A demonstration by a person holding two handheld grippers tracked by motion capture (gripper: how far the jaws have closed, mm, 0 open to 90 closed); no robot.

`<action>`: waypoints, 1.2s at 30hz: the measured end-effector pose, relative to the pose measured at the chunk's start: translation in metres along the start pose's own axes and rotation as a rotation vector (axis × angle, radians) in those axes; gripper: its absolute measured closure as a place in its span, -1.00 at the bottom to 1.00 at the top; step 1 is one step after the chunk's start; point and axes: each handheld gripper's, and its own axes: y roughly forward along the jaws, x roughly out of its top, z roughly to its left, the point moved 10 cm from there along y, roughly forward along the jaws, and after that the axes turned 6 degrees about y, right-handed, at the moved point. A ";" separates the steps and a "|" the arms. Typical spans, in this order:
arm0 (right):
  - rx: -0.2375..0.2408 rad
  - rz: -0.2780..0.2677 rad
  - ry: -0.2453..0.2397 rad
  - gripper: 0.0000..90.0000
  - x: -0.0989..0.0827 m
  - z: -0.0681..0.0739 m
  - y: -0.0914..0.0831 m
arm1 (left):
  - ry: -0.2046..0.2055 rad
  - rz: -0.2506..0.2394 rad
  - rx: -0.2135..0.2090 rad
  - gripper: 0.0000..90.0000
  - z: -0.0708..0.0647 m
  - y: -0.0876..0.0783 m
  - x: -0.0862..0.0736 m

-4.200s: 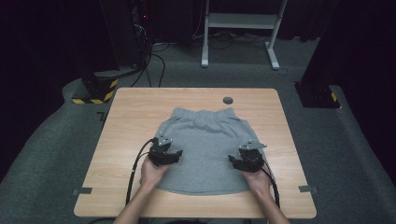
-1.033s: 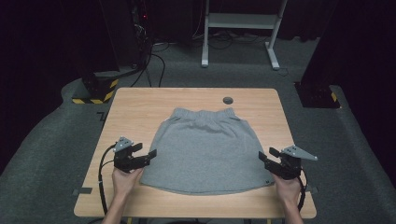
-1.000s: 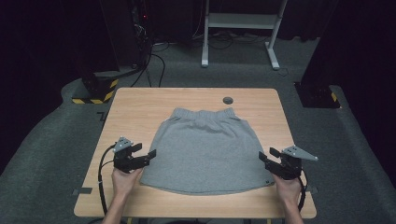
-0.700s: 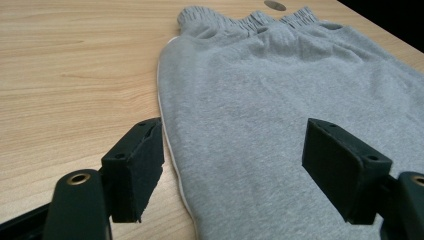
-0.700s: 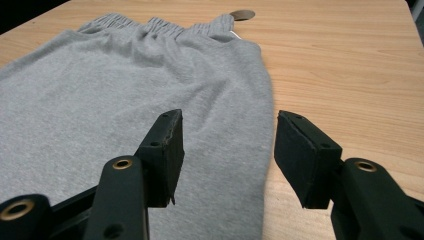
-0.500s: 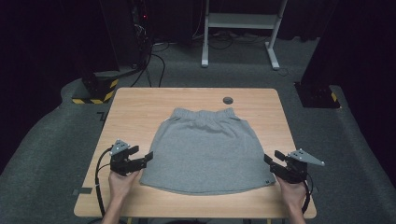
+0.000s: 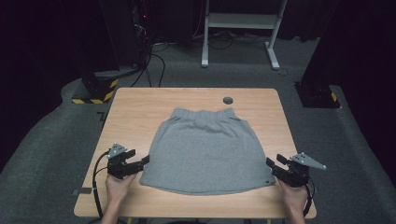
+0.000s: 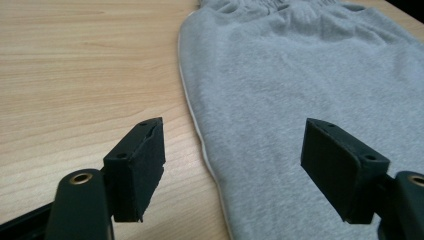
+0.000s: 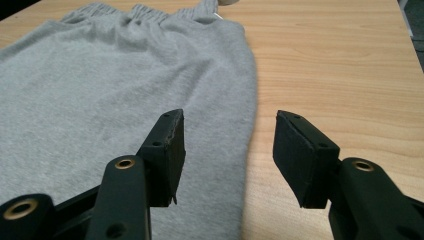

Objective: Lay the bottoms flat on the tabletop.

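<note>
A: Item one, skirt [image 7: 205, 151]?
B: Grey fleece, flared, gathered elastic waist at the far end. It lies flat on the wooden table [image 7: 140, 112], probably spread for folding, between both grippers.

A: Left gripper [image 7: 142, 161]?
B: Jaws apart, holding nothing, astride the skirt's side edge.

A: Right gripper [image 7: 271, 164]?
B: Released too, jaws spanning the opposite edge near the hem corner, likely poised to pinch.

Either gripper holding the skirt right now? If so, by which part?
Nothing is held. The left gripper and right gripper are both open, each straddling a side edge of the grey skirt near its hem, fingers not pressing the cloth.
</note>
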 end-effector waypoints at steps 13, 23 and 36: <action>-0.042 0.022 0.005 0.05 -0.010 -0.012 0.003 | -0.008 0.032 0.047 -0.39 0.010 0.002 -0.013; -0.081 0.050 0.014 0.06 -0.018 -0.024 0.007 | -0.013 0.060 0.090 -0.37 0.020 0.006 -0.021; -0.140 0.083 0.021 0.07 -0.025 -0.039 0.012 | -0.005 0.091 0.133 -0.36 0.029 0.012 -0.026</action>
